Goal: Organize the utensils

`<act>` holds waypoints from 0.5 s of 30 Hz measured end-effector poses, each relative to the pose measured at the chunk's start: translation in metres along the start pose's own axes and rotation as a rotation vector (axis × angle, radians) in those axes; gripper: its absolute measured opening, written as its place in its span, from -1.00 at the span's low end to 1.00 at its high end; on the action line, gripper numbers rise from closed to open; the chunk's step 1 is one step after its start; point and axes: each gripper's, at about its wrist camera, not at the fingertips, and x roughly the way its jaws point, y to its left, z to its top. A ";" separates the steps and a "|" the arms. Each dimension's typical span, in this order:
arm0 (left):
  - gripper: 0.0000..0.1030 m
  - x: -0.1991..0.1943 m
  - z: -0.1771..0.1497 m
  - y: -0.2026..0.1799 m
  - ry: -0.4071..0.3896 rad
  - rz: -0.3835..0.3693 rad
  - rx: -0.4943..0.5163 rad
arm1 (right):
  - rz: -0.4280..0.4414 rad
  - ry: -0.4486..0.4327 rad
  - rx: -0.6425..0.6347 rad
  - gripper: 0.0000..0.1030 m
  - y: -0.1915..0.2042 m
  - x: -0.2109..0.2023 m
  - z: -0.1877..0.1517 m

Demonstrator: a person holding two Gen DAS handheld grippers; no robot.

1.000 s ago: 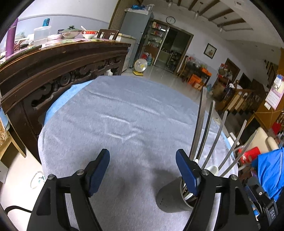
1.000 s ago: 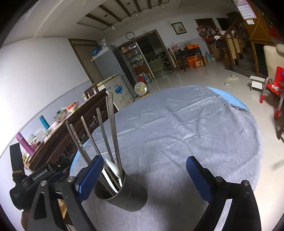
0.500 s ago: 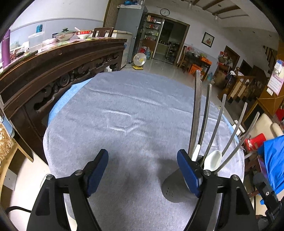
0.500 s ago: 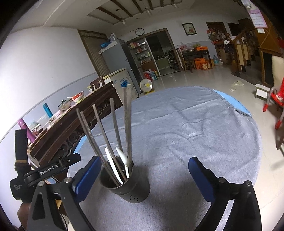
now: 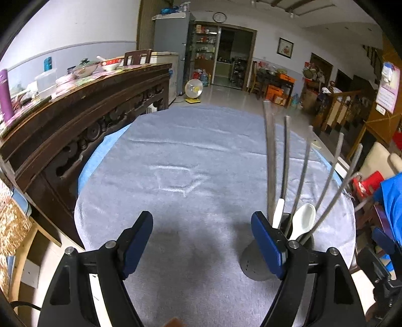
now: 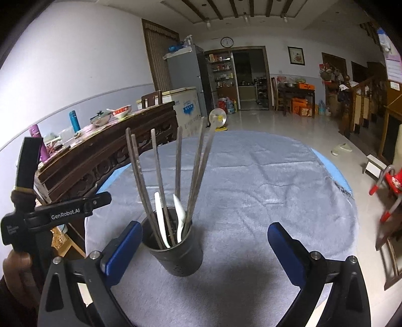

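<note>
While both tongs hang wide open and hold nothing, the dark cup [image 6: 176, 249] stands on the grey cloth of the surface [image 6: 263, 191]. Long metal sticks [image 6: 160, 186] and white spoons [image 6: 179, 216] lean inside it. The cup sits at 5 o'clock past the left tongs [image 5: 202, 241] and at 8 o'clock by the right tongs [image 6: 204, 249], touching neither.

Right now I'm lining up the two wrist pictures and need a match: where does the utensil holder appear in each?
Left wrist: the holder sits lower right, partly hidden behind the left gripper's right finger.
Right wrist: the holder stands lower centre-left, just beside the right gripper's left finger.
Shared landmark: the wall clock above the far doorway.
</note>
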 end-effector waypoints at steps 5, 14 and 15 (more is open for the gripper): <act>0.93 -0.017 0.005 -0.001 -0.037 -0.017 -0.009 | 0.000 -0.003 -0.015 0.97 0.002 -0.003 0.000; 0.99 -0.033 0.009 -0.010 -0.064 0.005 0.039 | -0.024 0.004 -0.045 0.97 0.003 -0.015 -0.003; 0.99 -0.035 0.008 -0.013 -0.070 0.001 0.043 | -0.027 0.005 -0.046 0.97 0.004 -0.015 -0.003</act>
